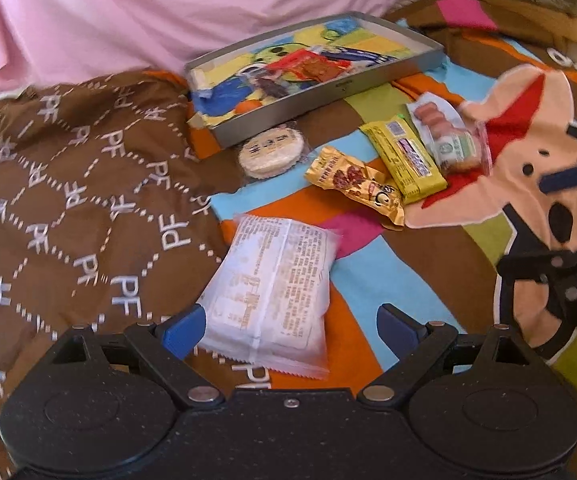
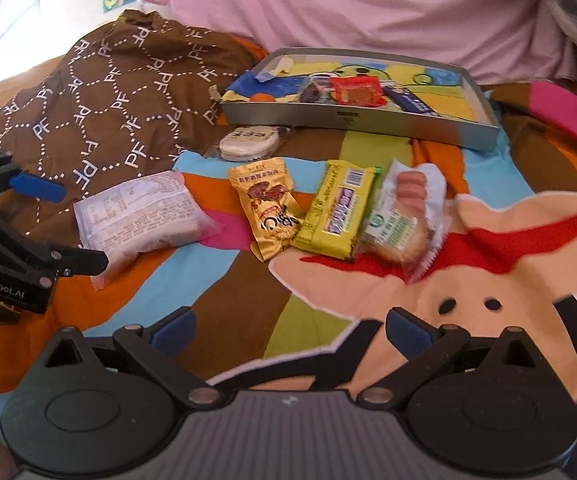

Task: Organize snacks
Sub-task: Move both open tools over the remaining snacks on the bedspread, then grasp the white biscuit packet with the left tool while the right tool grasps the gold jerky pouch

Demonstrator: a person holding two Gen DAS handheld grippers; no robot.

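A white snack packet (image 1: 272,292) (image 2: 140,212) lies on the colourful blanket. My left gripper (image 1: 288,330) (image 2: 82,226) is open, its blue pads (image 1: 180,332) on either side of the packet's near end; the left pad is at its edge, the right one apart. Beyond lie a round rice cracker (image 1: 270,152) (image 2: 248,142), a gold packet (image 1: 356,184) (image 2: 268,208), a yellow bar (image 1: 404,156) (image 2: 338,208) and a clear bag of small snacks (image 1: 448,136) (image 2: 404,208). A grey tin tray (image 1: 328,92) (image 2: 348,120) holds a red packet (image 2: 354,92). My right gripper (image 2: 291,327) (image 1: 560,280) hovers open, holding nothing.
A brown cloth printed "PF" (image 1: 80,200) (image 2: 120,92) is bunched up left of the snacks. Pink fabric (image 1: 128,20) (image 2: 368,4) rises behind the tray. The blanket (image 2: 468,280) shows a large cartoon face on the right.
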